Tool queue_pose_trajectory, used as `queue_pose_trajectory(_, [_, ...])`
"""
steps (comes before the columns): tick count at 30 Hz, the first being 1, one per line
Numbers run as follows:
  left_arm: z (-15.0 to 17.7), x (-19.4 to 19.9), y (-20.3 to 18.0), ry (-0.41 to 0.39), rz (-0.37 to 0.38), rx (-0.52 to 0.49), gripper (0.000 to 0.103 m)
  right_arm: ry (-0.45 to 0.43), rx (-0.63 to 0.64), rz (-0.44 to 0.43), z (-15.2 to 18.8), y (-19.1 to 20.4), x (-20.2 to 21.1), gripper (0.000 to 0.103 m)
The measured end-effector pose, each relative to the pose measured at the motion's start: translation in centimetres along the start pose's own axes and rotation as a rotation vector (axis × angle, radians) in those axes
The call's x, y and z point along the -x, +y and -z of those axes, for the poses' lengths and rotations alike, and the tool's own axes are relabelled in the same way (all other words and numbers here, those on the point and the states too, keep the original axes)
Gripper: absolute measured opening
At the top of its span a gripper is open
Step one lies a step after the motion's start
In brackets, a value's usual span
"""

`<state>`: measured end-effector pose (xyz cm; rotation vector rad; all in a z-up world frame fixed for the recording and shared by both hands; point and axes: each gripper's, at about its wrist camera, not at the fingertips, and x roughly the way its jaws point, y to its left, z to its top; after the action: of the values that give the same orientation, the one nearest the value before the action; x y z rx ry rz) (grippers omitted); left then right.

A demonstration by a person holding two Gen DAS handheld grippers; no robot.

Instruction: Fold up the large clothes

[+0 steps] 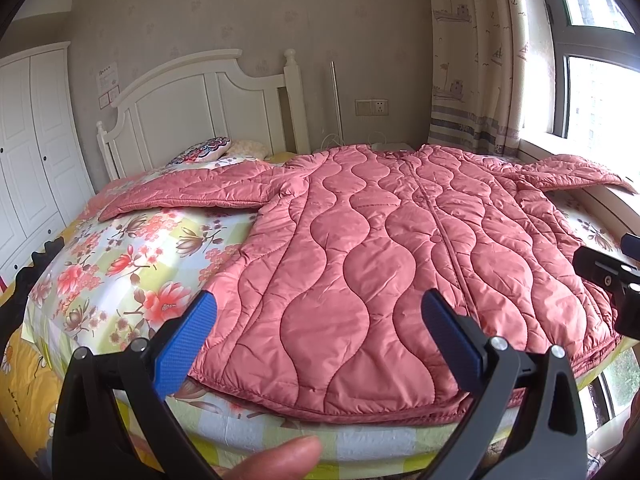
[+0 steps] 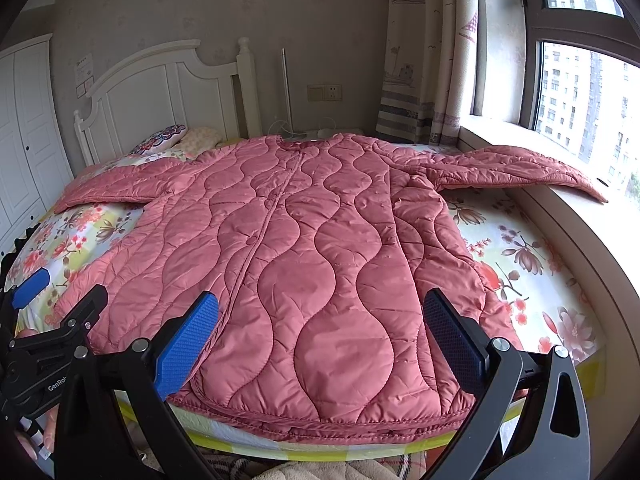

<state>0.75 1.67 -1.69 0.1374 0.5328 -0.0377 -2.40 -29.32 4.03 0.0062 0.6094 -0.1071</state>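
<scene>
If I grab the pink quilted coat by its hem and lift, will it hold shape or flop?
The coat will probably flop: its sleeve already drapes limply onto the window ledge. The puffy quilting suggests it is light for its size but bulky. The shiny fabric may slip between open fingers, so bite deep.

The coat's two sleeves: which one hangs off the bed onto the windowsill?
The sleeve on the window side. Its end lies on the windowsill, past the floral bedspread. The other sleeve, toward the wardrobe, lies wholly on the bed.
</scene>
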Motion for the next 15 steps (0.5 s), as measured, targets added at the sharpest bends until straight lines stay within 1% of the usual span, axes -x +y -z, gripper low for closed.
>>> queue_pose_trajectory(15, [0.19, -0.04, 0.07, 0.005, 0.003, 0.0, 0.101, 0.003, 0.001, 0.001, 0.15, -0.07, -0.28, 0.098])
